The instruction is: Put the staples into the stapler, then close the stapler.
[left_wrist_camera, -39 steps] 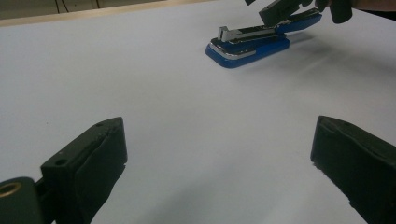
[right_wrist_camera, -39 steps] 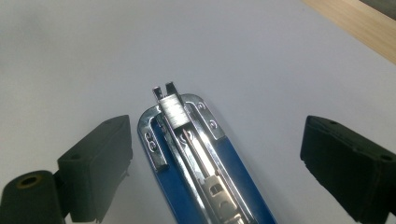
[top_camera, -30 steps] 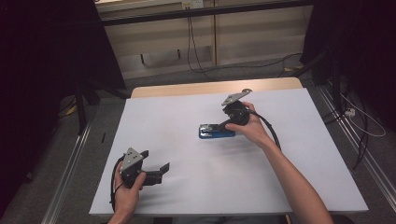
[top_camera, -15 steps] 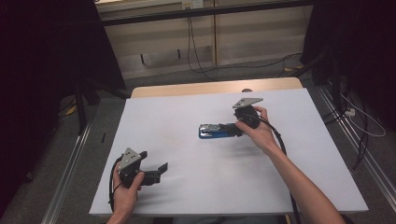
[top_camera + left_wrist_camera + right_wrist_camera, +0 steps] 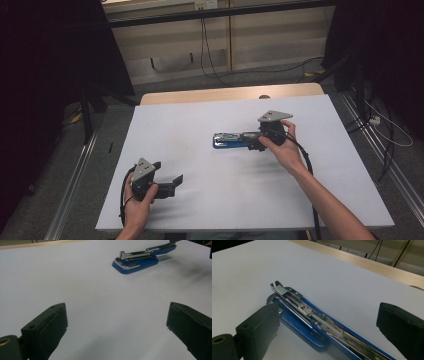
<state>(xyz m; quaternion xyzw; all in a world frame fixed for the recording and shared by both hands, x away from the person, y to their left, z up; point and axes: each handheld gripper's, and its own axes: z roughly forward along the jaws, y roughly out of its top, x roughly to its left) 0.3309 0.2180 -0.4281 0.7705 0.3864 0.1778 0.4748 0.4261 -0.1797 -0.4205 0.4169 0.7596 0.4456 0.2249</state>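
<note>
Blue stapler point(image 5: 231, 140) lies flat near the middle of the white worktop point(image 5: 200, 210), a little right of centre; its top is swung open, metal staple channel point(image 5: 312, 315) exposed, seen clearly in the right gripper view.

Right tool point(image 5: 256, 140) sits at the stapler's right end, jaws spread wide with the stapler body running between them, not pinching; contact with the far end cannot be told. Left tool point(image 5: 172, 181) rests at the near-left of the worktop, jaws also spread, holding nothing, well apart from the stapler point(image 5: 140, 258).

Change: over the last second the right hand point(image 5: 282, 150) has shifted rightward and turned, so the tool now lines up along the stapler's length rather than sitting over it; the stapler itself looks about where it was, maybe nudged slightly. The left tool has barely moved.

Judgement: the work in hand looks like servicing or closing the opened stapler; the right tool seems set to grip or press the rear end; nothing is grasped yet, so early stage.
</note>
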